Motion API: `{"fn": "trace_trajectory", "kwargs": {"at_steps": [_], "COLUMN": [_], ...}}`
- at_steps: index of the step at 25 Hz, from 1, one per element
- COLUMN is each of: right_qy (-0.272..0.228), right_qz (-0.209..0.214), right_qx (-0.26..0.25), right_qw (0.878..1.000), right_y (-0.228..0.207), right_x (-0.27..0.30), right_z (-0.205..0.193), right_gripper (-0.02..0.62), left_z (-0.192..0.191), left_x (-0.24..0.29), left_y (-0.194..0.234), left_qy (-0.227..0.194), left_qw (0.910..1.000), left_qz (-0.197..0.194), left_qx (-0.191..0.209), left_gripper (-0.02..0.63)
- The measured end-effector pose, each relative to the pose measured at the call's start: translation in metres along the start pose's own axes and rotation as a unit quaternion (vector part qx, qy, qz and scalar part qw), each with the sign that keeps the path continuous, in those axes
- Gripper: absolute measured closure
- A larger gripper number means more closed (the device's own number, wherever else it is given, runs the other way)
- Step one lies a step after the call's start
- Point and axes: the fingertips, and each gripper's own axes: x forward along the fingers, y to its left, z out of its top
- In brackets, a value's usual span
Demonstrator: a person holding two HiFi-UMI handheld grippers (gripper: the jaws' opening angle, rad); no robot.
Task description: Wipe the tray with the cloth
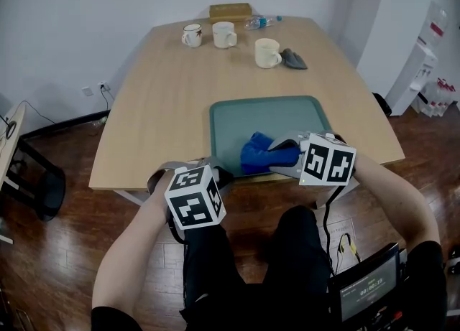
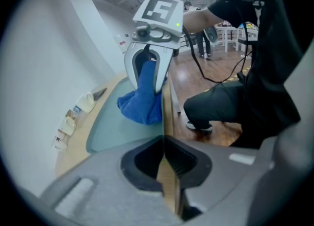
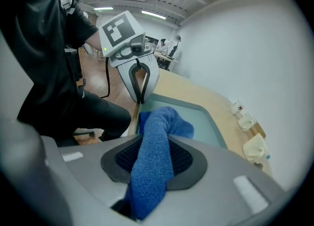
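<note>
- At the near edge of the table [image 1: 165, 107] lies the green tray [image 1: 273, 110], and the blue cloth [image 1: 260, 154] sits bunched on its front part, close to the near rim.
- The right gripper [image 1: 279, 154] has its jaws clamped on the cloth. A thick fold runs between the pads and the rest hangs forward onto the tray. I think this grip is chosen so that the loose bunch becomes the wiping pad while the jaws stay off the tray.
- The left gripper [image 1: 215, 173] stands at the tray's near left corner with its jaws brought together. In its own view the tray's rim runs straight into the closed pads, so it seems to pinch the rim. I judge that this keeps the tray from sliding when the cloth is pushed over it.
- Most of the tray's floor is bare and looks smooth and a little shiny, so the cloth should slide easily. The far half is not covered by the cloth yet.
- The table top is light wood. At its far end, well apart from the tray, stand three mugs [image 1: 224, 34], a flat box [image 1: 230, 12], a plastic bottle [image 1: 260, 21] and a small grey rag [image 1: 293, 58].
- Around the table there is a dark wooden floor [image 1: 86, 236] and a plain pale wall with a socket [image 1: 93, 90].
</note>
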Motion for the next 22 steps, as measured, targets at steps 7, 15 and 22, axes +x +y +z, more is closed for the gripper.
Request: {"fn": "trace_trajectory", "kwargs": {"at_steps": [7,15,22], "right_qy": [-0.004,0.024,0.017], "right_qz": [-0.017,-0.092,-0.104], "right_qx": [0.049,0.154,0.146], "right_qw": [0.999,0.983,0.984], "right_y": [-0.052,-0.159,-0.155], "right_x": [0.007,0.011,0.01], "right_z": [-0.034,-0.096,-0.094], "right_gripper": [0.479,0.479,0.479], "left_z": [0.001,-0.001,-0.003], "left_x": [-0.001,-0.002,-0.003], "left_y": [-0.001,0.001,0.002], "left_qy": [-0.002,-0.003,0.0], "left_qw": [1.0,1.0,1.0], "left_qz": [-0.003,-0.008,-0.008], "left_qx": [0.006,-0.004,0.001], "left_gripper": [0.592,0.592,0.592]}}
